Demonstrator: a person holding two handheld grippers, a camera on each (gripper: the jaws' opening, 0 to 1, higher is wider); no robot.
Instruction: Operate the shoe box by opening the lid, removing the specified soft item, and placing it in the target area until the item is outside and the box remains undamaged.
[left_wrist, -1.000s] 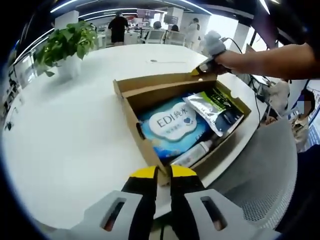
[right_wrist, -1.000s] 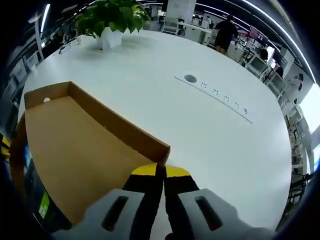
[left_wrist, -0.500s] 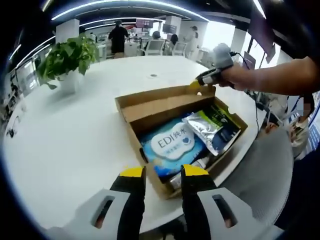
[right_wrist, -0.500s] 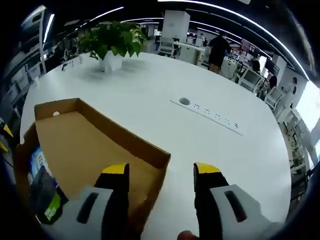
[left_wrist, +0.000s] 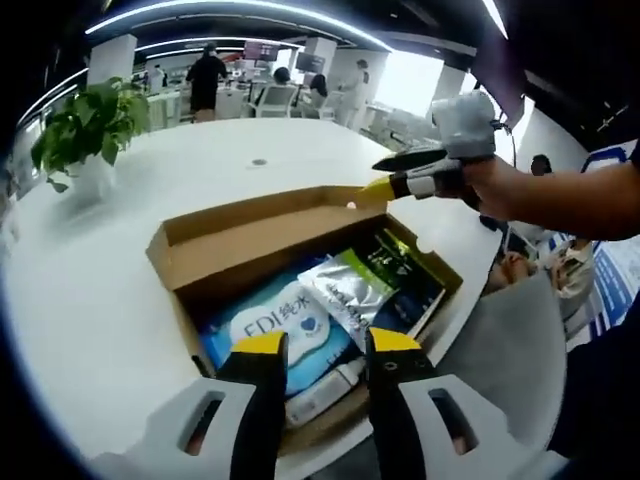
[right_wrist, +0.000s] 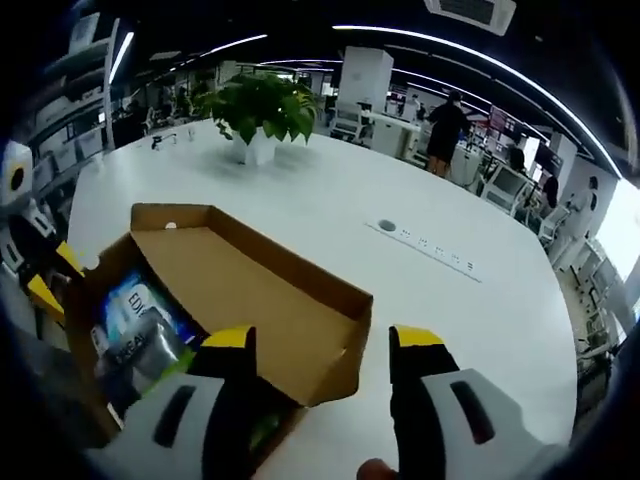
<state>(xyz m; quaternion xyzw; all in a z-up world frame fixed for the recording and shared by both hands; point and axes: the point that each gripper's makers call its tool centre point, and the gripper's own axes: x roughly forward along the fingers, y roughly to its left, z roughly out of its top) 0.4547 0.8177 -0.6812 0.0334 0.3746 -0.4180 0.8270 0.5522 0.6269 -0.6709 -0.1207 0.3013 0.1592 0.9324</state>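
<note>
A large white table (left_wrist: 90, 300) carries an open cardboard shoe box (left_wrist: 250, 245) near its edge, its lid (right_wrist: 270, 300) folded back and lying flat on the far side.

In the left gripper view, the left gripper (left_wrist: 318, 345) hangs just over the near wall of the box, its yellow-tipped jaws parted with nothing between them. Directly beyond them, inside the box, lies a soft blue-and-white pack of wipes (left_wrist: 275, 325) printed "EDI" with Chinese characters. Overlapping it on the right is a silver foil pouch (left_wrist: 350, 290), then a dark packet with green markings (left_wrist: 405, 280). A white tube-like item (left_wrist: 320, 378) lies along the near wall.

The right gripper (right_wrist: 320, 340) stands spread wide above the lid's corner, holding nothing.

Beyond the box, the table has an inset row of sockets (right_wrist: 430, 250), and a potted green plant (right_wrist: 262, 110) stands further off. Behind lies an open office with ceiling light strips, desks, chairs and people standing.
</note>
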